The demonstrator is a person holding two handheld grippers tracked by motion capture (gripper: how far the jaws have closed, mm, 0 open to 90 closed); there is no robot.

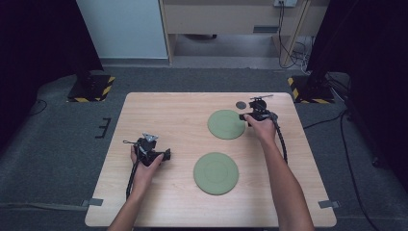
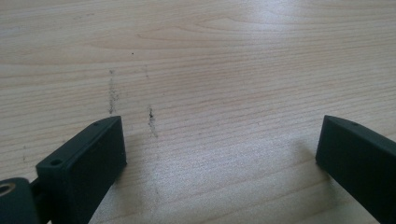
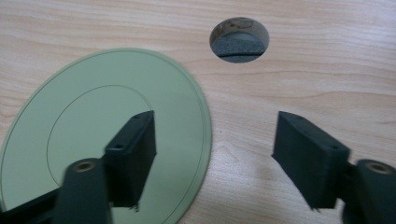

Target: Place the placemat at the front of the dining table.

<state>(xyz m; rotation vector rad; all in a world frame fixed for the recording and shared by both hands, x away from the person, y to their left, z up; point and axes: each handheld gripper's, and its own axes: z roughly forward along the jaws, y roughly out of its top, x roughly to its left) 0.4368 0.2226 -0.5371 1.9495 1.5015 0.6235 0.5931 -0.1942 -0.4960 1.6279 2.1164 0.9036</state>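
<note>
Straddling the rim of the far green plate (image 3: 107,135), my right gripper (image 3: 215,149) has its fingers (image 3: 133,154) spread wide, one over the plate's face and the other over bare desk (image 3: 299,74), pinching nothing. That plate lies flat on the desk toward the far right, just beside a round cable hole (image 3: 239,39). I judge it a thin, stiff, light disc with a smooth matte face, likely slippery under flat pads, and since it sits flush on the wood there is little edge to get under. The rim nearest my right fingers looks like the place to take hold: one finger slid beneath the lip, the other pressed on top, tipping it slightly first. If it is ceramic or melamine, a hard clamp or a drop could chip it, so I would close gently. A second green plate (image 1: 216,173) lies nearer me, well apart from the first. My left gripper (image 2: 219,154) rests low over bare desk at the left, fingers (image 2: 84,163) spread, empty.
</note>
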